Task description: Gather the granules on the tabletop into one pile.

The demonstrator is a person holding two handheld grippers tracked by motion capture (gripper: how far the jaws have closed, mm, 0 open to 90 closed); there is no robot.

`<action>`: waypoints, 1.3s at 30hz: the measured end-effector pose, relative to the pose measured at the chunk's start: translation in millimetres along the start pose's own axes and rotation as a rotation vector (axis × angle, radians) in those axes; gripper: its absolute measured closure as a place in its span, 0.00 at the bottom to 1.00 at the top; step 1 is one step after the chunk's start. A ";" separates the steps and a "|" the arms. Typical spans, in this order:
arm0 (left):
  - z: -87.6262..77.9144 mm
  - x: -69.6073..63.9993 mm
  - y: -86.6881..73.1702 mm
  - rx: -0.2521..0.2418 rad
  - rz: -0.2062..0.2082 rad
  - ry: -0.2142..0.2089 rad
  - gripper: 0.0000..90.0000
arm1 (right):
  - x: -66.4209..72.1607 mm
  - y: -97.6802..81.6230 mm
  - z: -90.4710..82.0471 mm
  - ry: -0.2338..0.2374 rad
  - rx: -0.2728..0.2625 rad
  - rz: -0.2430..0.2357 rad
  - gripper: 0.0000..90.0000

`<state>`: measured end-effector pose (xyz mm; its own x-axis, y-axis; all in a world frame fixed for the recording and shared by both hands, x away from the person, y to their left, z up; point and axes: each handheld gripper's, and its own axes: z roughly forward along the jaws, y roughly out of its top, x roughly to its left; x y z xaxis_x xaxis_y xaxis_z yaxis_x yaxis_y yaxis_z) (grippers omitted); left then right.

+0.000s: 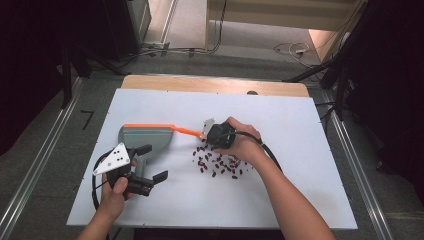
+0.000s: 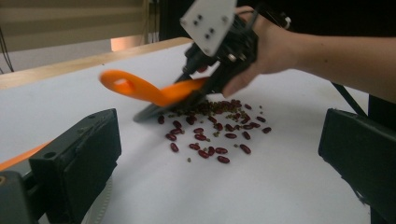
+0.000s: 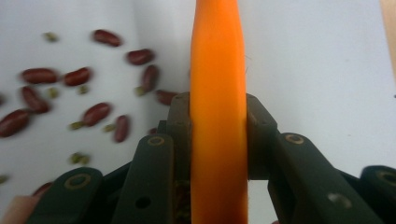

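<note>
Right gripper [image 1: 207, 134] clamps orange brush [image 3: 218, 93] mid-worktop [image 1: 280, 200], over red beans [image 1: 220, 165]; left gripper [image 1: 152, 165] open beside grey dustpan [image 1: 145, 137] near left edge.

Bright table, dark surroundings, motion blur
</note>
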<state>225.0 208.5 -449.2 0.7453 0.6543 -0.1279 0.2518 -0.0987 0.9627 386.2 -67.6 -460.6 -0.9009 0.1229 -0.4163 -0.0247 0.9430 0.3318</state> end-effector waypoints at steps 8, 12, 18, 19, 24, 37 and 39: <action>0.0 1.7 -1.0 0.001 -0.010 0.002 0.00 | 29.6 -8.4 -16.2 0.029 -0.009 -0.096 0.75; 0.8 1.5 -1.3 0.003 -0.005 -0.003 0.00 | 39.1 -12.8 -21.0 0.040 -0.017 -0.123 0.75; 1.3 0.2 -1.4 0.005 -0.001 0.003 0.00 | 48.1 -18.1 -28.6 0.043 -0.025 -0.163 0.75; 1.5 0.3 -1.6 0.005 -0.002 0.003 0.00 | 49.4 -19.1 -29.8 0.060 -0.018 -0.147 0.75; 1.0 0.6 -1.5 0.006 -0.003 0.011 0.00 | 43.2 -18.4 -33.7 0.019 -0.036 -0.149 0.76; -0.6 3.4 -2.2 0.003 -0.010 0.022 0.00 | 10.5 19.4 -72.5 0.035 -0.134 0.188 0.76; -1.2 3.9 -2.4 0.003 -0.009 0.022 0.00 | 14.3 28.0 -72.6 0.076 -0.118 0.242 0.76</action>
<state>226.5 212.2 -451.7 0.7293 0.6714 -0.1314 0.2601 -0.0945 0.9609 341.2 -61.9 -395.9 -0.9165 0.3125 -0.2496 0.1490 0.8459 0.5122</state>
